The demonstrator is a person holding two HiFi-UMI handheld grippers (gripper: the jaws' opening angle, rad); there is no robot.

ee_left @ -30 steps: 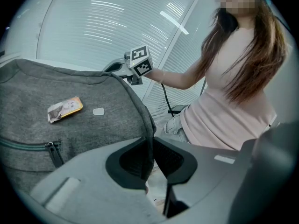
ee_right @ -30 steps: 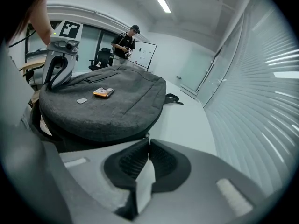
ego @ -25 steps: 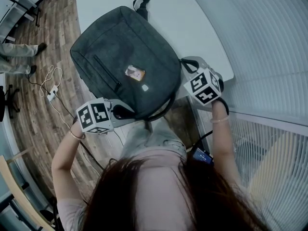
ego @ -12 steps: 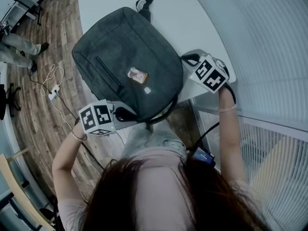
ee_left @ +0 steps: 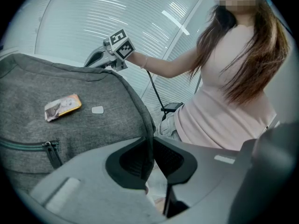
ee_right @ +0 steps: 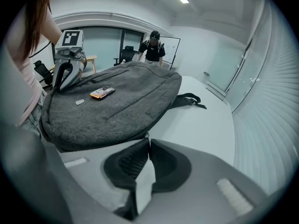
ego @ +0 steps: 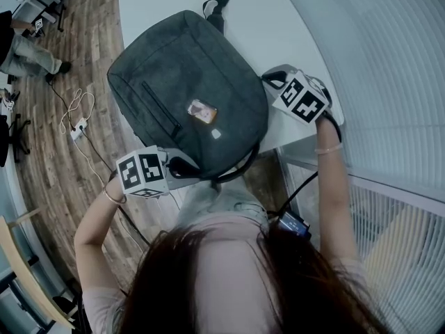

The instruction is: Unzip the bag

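Note:
A grey backpack [ego: 188, 89] lies flat on the white table [ego: 278, 26], with an orange patch [ego: 201, 110] on top. My left gripper [ego: 179, 167] is at the bag's near corner, shut on a dark strap [ee_left: 150, 146] along the bag's edge. At the bag's right side, my right gripper [ego: 270, 81] has its jaws all but closed, its pads pinching a small zipper pull [ee_right: 147, 136] at the bag's seam. Those jaws have just been opening a little, with the pull still between the tips. The front pocket zipper [ee_left: 49, 150] is closed.
The table's right edge [ego: 306, 127] runs just under my right hand, with blinds beyond. The bag's top handle [ego: 217, 7] lies at the far end. Cables [ego: 73, 117] lie on the wooden floor at left. A person [ee_right: 153, 50] stands behind the table.
My right gripper has slid along the bag's right side, away from me, and has turned. The left gripper and the bag's near corner have stayed put.

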